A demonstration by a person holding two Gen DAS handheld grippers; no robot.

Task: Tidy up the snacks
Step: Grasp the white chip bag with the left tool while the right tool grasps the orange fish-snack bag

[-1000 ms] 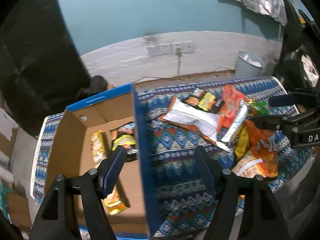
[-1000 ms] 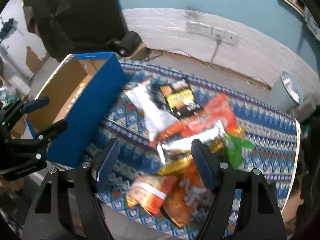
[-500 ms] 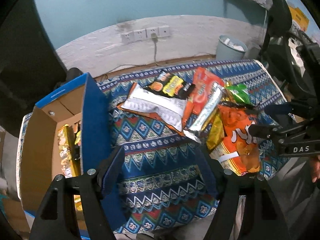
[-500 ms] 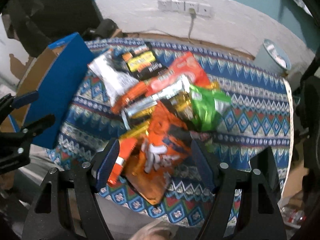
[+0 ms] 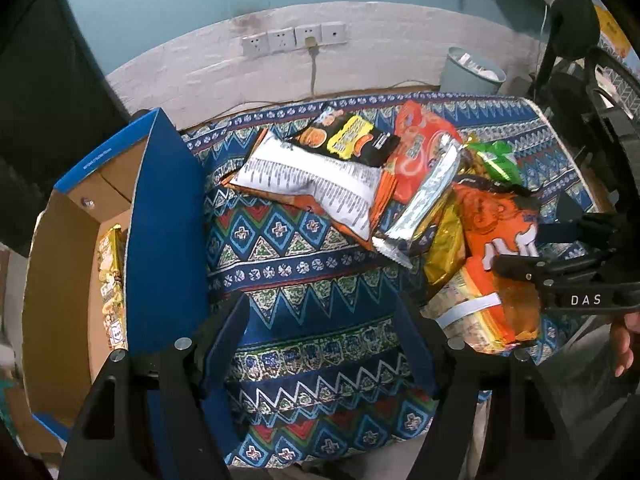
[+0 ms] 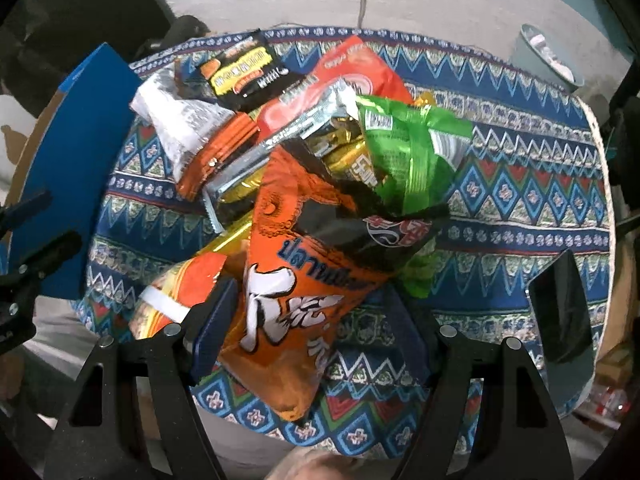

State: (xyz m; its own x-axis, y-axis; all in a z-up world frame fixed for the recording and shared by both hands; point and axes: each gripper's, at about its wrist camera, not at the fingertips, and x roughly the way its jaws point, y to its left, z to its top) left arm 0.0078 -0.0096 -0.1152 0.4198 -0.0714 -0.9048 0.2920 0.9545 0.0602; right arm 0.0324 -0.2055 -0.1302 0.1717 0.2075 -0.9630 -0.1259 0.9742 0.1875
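A heap of snack bags lies on the patterned tablecloth (image 5: 304, 272): a white bag (image 5: 312, 184), a black and yellow packet (image 5: 348, 140), a silver bar (image 5: 428, 196), a green bag (image 6: 400, 148) and a large orange bag (image 6: 296, 280). My right gripper (image 6: 310, 324) stands open just above the near end of the orange bag, a finger on each side and neither pad pressing it. Left of the heap, my left gripper (image 5: 322, 328) hangs open over bare cloth, holding nothing. The blue cardboard box (image 5: 164, 220) at the left holds several yellow packets (image 5: 108, 272).
A pale bin (image 5: 472, 72) and wall sockets (image 5: 292, 38) stand behind the table. A dark flat object (image 6: 560, 304) sits at the table's right edge. A black chair (image 5: 580, 40) is at the far right. A person's hand (image 5: 624, 340) holds the right gripper.
Both grippers have come down toward the table. The left view swung from the box to the cloth beside the heap. The right gripper moved over the orange bag.
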